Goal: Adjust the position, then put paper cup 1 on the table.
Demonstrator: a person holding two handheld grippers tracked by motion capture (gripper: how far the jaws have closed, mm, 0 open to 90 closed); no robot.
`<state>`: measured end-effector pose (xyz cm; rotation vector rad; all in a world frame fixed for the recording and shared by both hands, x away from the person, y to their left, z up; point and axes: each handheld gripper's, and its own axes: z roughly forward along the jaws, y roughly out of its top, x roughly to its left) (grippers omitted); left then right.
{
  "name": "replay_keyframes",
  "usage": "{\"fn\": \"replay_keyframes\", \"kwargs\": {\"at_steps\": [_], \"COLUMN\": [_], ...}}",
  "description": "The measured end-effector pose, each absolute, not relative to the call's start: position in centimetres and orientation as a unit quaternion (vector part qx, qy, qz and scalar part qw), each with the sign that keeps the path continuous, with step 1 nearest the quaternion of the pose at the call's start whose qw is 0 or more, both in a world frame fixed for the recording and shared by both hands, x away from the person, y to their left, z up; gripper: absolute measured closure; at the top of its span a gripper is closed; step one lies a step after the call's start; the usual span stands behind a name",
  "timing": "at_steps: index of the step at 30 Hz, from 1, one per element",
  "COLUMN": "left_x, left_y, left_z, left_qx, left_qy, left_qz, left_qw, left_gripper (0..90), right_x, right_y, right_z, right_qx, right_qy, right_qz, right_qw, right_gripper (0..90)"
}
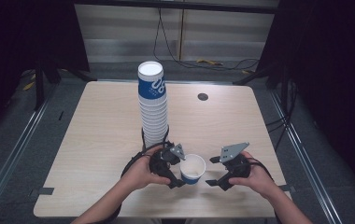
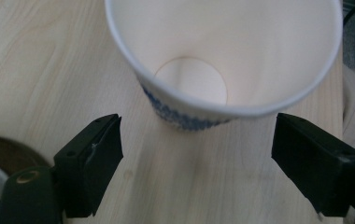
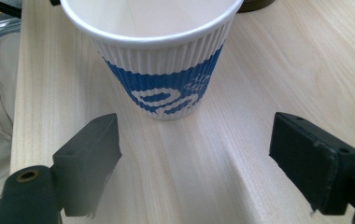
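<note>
single paper cup (image 1: pixel 193 169) upright on surface (image 1: pixel 96 140) between left hand-held gripper (image 1: pixel 178 171) and right hand-held gripper (image 1: pixel 216 172), both jaws wide apart, gripping nothing.

The cup (image 3: pixel 159 65) looks like paper: ribbed, matt white wall with a blue printed band, smooth plain inside. The stack (image 1: pixel 152 105) matches it. The table (image 1: pixel 101 126) is pale wood-grain, smooth with a slight sheen. Both grippers' pads (image 3: pixel 89 158) look matt black plastic.

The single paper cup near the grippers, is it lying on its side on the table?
No, the single paper cup stands upright on the table, its open mouth facing up between the two grippers.
</note>
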<state>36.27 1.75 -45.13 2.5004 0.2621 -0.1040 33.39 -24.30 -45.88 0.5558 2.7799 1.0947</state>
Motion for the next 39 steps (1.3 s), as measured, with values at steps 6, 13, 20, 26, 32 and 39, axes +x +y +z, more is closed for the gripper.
{"fn": "replay_keyframes", "kwargs": {"at_steps": [6,13,20,26,32,39], "left_x": [36.3,36.5,36.4,36.5,36.6,36.7], "left_y": [2.9,4.2,5.5,6.5,7.4,8.7], "left_z": [-45.0,-44.7,-44.1,-43.7,-43.1,-42.1], "left_qx": [0.945,0.946,0.948,0.950,0.948,0.944], "left_qy": [0.116,0.121,0.126,0.131,0.139,0.156], "left_qz": [-0.045,-0.041,-0.034,-0.033,-0.033,-0.035], "left_qw": [0.304,0.299,0.290,0.283,0.285,0.288], "left_gripper": [16.3,16.3,16.3,16.3,16.3,16.5], "right_x": [33.3,33.4,33.8,34.5,35.1,36.0], "right_y": [-24.4,-24.4,-24.3,-24.4,-24.7,-24.7], "right_z": [-45.8,-45.4,-45.1,-44.7,-43.6,-42.1], "right_qx": [0.185,0.179,0.179,0.181,0.189,0.194], "right_qy": [0.915,0.922,0.928,0.932,0.933,0.931], "right_qz": [0.355,0.340,0.323,0.311,0.303,0.306], "right_qw": [0.051,0.047,0.044,0.039,0.037,0.042], "right_gripper": [15.5,15.5,15.5,15.6,15.7,15.6]}}
